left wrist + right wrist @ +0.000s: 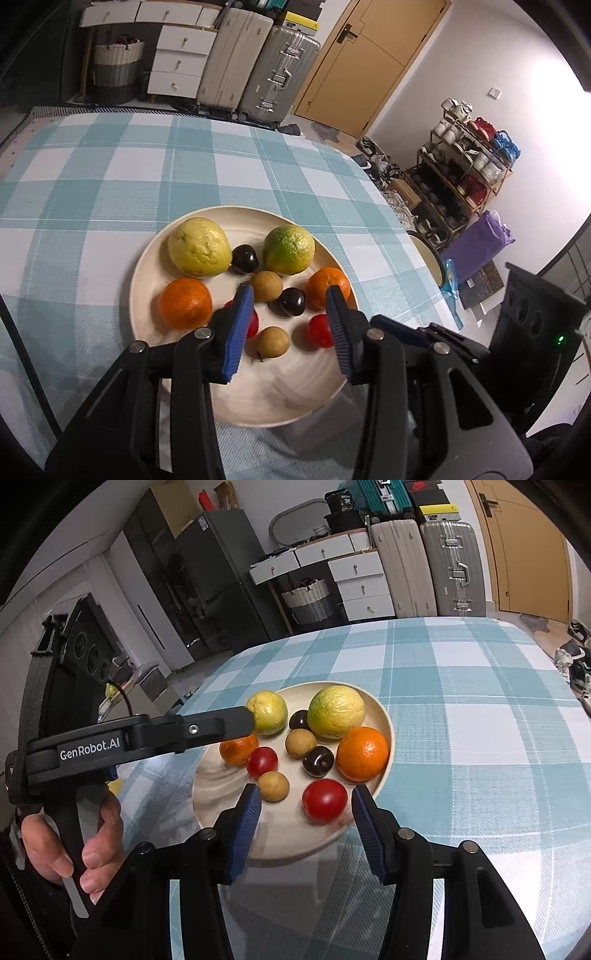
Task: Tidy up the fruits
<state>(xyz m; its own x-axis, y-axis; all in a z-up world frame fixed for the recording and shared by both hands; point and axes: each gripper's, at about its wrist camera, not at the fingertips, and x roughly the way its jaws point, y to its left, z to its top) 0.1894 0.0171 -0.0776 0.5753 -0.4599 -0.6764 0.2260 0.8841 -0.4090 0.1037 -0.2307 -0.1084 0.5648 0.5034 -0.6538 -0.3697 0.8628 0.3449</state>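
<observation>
Left wrist view looks down over a round cream plate [147, 269] sitting on a table with a blue and white checked cloth [110, 166]. All the fruit is on the plate: a big yellow fruit [197, 246] at the back left, a green-yellow citrus [289, 249] at the back right, and a dark cherry [244, 259] between them. An orange [185, 303] sits at the left, a second orange [328, 287] at the right, and in the middle there's a small tan fruit [266, 286] with another dark cherry [291, 301] just beside it. Nearer the camera are another tan one [272, 341] and a red tomato [319, 331]; a second red one peeks out behind the left finger. The left gripper [290, 295] hangs over the plate with its jaws apart, nothing between the blue pads

From the right wrist, the right gripper [306, 797] also stands with its jaws apart above the near rim of the plate, and the red tomato [325, 800] lies in line with the gap, not touched by either pad as far as I can see. The person's hand [74, 849] holding the other gripper's handle shows at the left, its black finger reaching over the plate's far left side. Suitcases [424, 568] and white drawers [358, 579] stand in the background
</observation>
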